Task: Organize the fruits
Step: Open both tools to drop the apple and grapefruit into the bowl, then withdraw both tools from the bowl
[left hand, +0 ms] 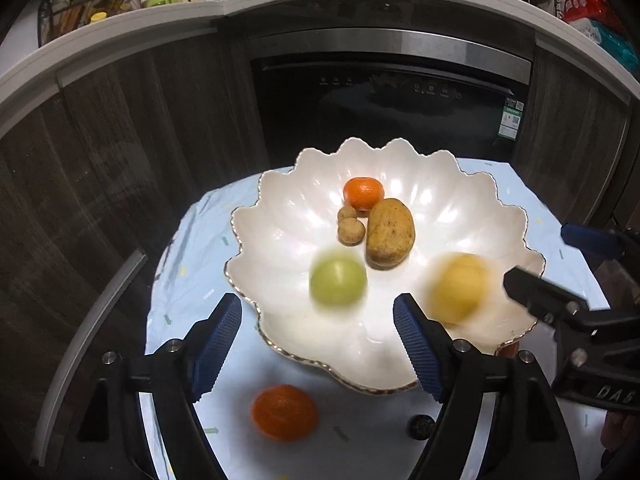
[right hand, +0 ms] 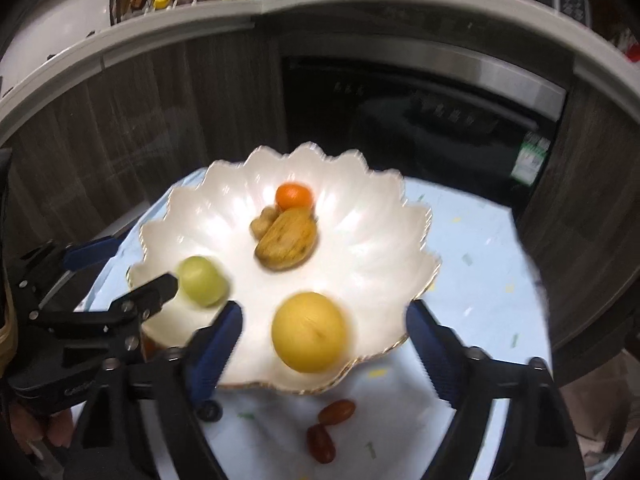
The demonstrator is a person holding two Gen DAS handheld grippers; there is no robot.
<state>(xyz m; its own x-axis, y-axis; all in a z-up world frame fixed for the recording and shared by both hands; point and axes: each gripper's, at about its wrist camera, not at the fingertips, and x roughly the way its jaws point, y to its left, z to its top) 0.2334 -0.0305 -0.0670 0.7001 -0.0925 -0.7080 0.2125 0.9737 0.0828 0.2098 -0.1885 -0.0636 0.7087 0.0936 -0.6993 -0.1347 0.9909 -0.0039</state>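
A white scalloped ceramic bowl with a gold rim sits on the table under a pale blue cloth. In it lie a small orange mandarin, two little brown round fruits, a brown oval kiwi-like fruit, a blurred green round fruit and a blurred yellow round fruit.

The left tool stands wide with nothing gripped; the green fruit shows just beyond its blue pads. The right tool is also wide, the yellow fruit between its fingers, untouched.

Only the left wrist view shows a second orange mandarin on the cloth before the bowl. Only the right wrist view shows two reddish oval fruits there.
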